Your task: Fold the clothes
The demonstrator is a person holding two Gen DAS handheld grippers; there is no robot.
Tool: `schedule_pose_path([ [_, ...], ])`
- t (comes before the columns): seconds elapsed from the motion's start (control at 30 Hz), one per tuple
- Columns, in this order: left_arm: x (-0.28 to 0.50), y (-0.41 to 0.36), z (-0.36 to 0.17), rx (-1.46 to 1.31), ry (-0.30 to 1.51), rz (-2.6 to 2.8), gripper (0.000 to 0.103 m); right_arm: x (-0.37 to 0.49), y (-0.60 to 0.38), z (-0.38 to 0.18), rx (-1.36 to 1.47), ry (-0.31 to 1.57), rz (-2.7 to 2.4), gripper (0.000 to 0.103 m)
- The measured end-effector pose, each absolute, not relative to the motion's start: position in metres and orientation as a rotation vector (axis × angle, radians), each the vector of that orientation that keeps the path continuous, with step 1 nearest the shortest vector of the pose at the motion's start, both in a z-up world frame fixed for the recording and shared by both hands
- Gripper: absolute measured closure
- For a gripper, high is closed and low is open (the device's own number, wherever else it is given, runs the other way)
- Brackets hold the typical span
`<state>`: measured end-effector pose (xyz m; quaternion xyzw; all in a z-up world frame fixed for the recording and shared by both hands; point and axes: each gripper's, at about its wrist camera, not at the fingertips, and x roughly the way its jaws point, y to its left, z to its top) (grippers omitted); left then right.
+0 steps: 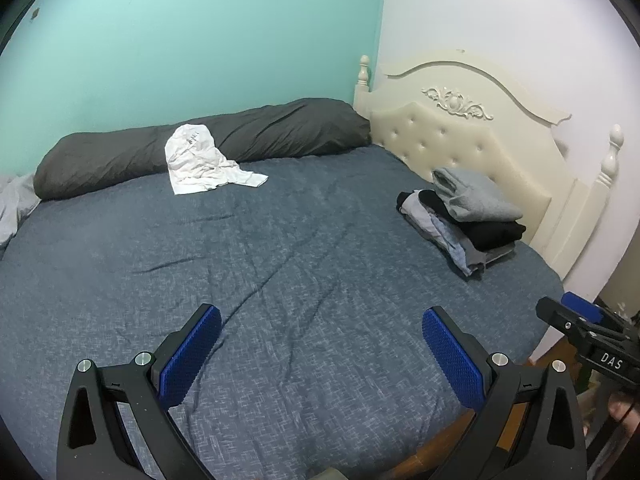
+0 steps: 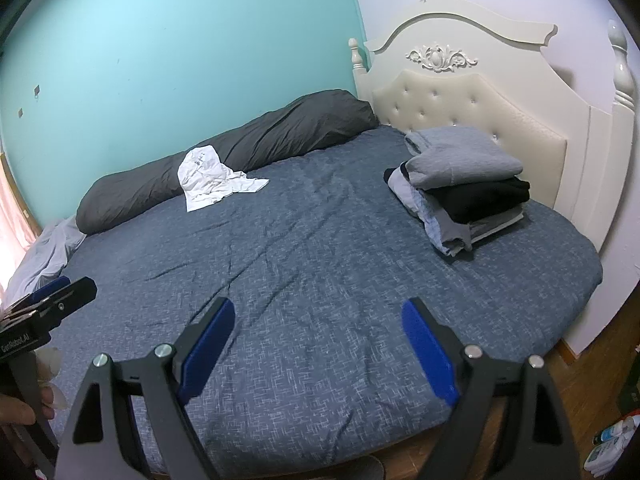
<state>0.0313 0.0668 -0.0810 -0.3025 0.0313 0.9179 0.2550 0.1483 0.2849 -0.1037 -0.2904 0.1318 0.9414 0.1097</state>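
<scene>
We hold our left gripper (image 1: 322, 344) and right gripper (image 2: 318, 336) over the bed's (image 1: 280, 264) near edge, jaws spread wide and empty. A crumpled white shirt (image 1: 204, 162) lies at the far edge against a dark bolster (image 1: 240, 136). A folded stack (image 1: 468, 216) sits by the headboard (image 1: 460, 136).

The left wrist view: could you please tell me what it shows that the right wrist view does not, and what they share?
Only the left wrist view shows the left gripper head-on, jaws open, and the right gripper's side marked DAS.

Only the right wrist view shows the right gripper head-on, jaws open, the bottles on the floor, and two small marks on the teal wall.

Both show the blue bed cover, the crumpled white shirt against the dark grey rolled duvet, the folded stack topped by a grey sweatshirt, and the cream headboard.
</scene>
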Motion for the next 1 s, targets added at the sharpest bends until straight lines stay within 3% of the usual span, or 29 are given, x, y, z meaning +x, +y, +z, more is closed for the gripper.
schedule_pose_path([
  [1.0, 0.0328, 0.0666, -0.0841, -0.815, 0.108, 2.511, 0.0, 0.1501, 0.2851, -0.1055, -0.862, 0.371, 2.762, 0.016],
])
